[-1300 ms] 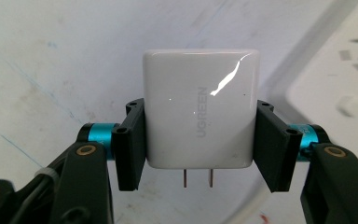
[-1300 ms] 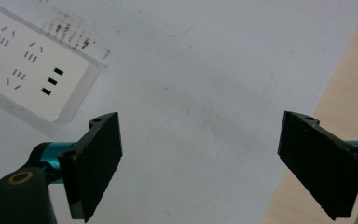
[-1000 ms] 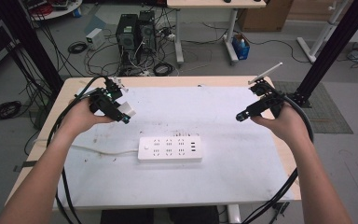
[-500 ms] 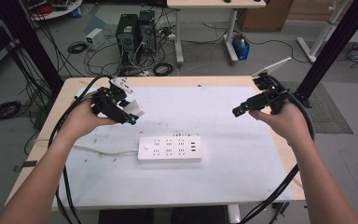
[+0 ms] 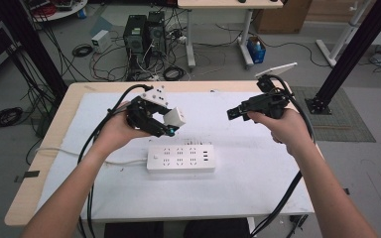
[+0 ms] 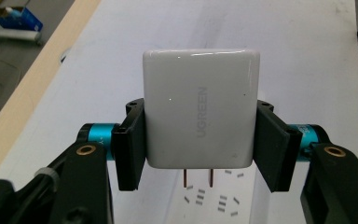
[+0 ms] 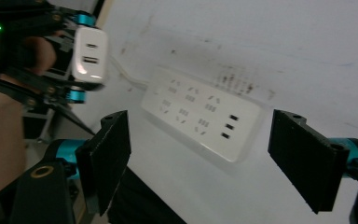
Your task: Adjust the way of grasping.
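Observation:
My left gripper (image 5: 166, 123) is shut on a white UGREEN charger (image 6: 199, 113), gripped by its two sides with the two prongs pointing down. The charger (image 5: 174, 117) hangs above the table just behind the left end of the white power strip (image 5: 180, 158). Seen from the right gripper view, the charger (image 7: 90, 57) shows its two USB ports. My right gripper (image 5: 232, 113) is held in the air over the table's right half, with its jaws wide apart and nothing between them. The power strip (image 7: 201, 119) lies on the table beyond those jaws.
The strip's white cord (image 5: 69, 152) runs left across the white table top (image 5: 258, 173). Black gripper cables (image 5: 287, 198) trail off the table's near edge. Beyond the far edge stand computer towers (image 5: 144, 32) amid floor cables, and a black frame post (image 5: 357, 49) rises at the right.
My left gripper has carried the charger rightward and a little nearer, to just above the strip's left end. My right gripper has drifted left and slightly away from me.

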Demonstrator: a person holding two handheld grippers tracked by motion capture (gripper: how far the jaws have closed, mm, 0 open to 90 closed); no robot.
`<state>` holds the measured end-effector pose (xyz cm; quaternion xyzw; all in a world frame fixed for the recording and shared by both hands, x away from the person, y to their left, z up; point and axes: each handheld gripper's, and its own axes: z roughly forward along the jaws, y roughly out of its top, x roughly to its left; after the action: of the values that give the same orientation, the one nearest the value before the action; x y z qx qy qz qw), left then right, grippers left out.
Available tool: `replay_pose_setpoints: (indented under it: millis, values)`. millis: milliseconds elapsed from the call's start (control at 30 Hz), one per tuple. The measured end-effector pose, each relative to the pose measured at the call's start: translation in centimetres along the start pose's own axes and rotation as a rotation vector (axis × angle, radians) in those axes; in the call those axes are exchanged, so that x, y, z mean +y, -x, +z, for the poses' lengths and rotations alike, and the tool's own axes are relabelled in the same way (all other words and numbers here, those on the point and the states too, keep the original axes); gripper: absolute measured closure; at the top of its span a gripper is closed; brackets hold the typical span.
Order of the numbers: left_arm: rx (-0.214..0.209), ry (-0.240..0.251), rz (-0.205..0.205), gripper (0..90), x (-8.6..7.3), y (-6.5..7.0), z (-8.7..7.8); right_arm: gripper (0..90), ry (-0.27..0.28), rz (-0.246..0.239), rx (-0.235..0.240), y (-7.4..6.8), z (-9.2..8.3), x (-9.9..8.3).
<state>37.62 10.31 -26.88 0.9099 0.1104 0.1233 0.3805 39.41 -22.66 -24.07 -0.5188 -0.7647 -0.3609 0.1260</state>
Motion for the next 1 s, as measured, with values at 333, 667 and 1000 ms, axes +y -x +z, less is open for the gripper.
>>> replay_pose_setpoints:
  millis: [333, 667, 1000]
  values:
    - [-0.033, 0.043, 0.033, 42.5, 1.6, 1.2, 2.6, 20.7, -0.035, -0.012, 0.069, -1.8, 2.5, 0.7]
    - [-0.065, 0.073, 0.040, 42.5, 2.7, 2.1, 3.8, 24.7, -0.076, -0.002, 0.100, -2.5, 4.8, 1.1]
    - [-0.063, 0.086, 0.067, 42.5, 3.3, 2.6, 4.4, 54.1, -0.133, 0.035, 0.173, -2.5, 6.9, 1.2]
